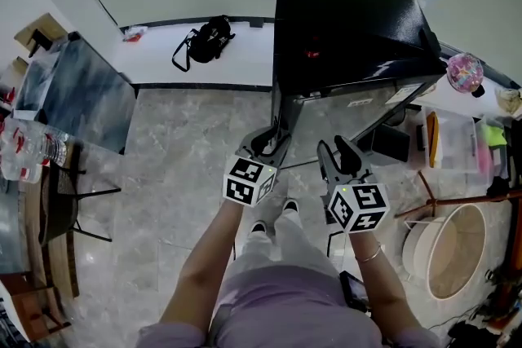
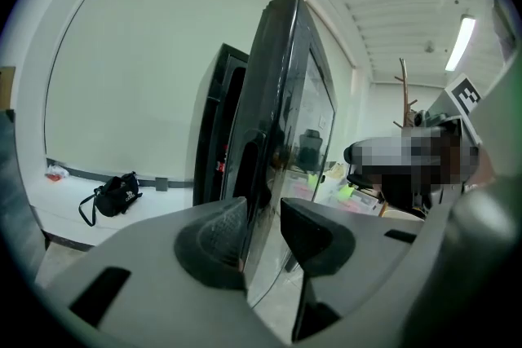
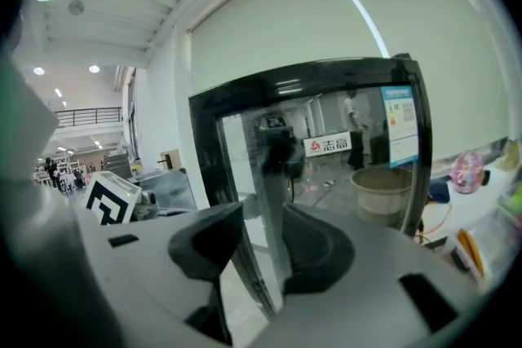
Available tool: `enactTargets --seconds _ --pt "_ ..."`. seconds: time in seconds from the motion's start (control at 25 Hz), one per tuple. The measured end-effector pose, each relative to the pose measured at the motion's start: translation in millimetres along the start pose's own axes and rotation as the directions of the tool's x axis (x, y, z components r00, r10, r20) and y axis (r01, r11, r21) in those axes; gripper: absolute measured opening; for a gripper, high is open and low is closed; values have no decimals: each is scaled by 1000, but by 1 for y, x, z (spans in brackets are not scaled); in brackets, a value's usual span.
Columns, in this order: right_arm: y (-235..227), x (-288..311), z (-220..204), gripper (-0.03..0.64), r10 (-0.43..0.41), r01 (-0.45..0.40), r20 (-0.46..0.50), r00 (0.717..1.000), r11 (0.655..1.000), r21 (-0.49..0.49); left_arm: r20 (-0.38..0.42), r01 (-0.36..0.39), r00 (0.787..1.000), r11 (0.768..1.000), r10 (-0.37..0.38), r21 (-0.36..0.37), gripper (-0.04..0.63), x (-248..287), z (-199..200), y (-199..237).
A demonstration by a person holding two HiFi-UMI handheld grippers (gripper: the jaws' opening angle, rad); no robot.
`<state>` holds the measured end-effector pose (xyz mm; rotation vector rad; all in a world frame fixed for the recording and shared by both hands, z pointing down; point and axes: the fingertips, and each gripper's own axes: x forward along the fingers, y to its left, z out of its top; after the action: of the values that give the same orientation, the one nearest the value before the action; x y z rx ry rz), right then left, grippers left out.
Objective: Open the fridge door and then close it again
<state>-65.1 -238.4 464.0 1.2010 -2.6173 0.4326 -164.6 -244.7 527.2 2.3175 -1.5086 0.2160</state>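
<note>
Fridge door (image 2: 289, 118) is swung out from the fridge body (image 1: 342, 12), its free edge between both sets of fingers. Left gripper (image 2: 263, 212) and right gripper (image 3: 261, 216) each clamp that edge, one pad per face, likely to steer the swing two-handed.
</note>
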Motion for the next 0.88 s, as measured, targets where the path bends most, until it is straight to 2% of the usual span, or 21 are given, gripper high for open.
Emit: enactTargets --seconds 0.48,0.88 --pt "33 -56 -11 146 -91 91 35 995 996 10 -19 106 994 994 -105 30 126 -30 -20 -51" --pt "49 -95 -21 146 -175 173 61 983 984 28 -44 206 978 975 -203 82 117 -46 -36 -95"
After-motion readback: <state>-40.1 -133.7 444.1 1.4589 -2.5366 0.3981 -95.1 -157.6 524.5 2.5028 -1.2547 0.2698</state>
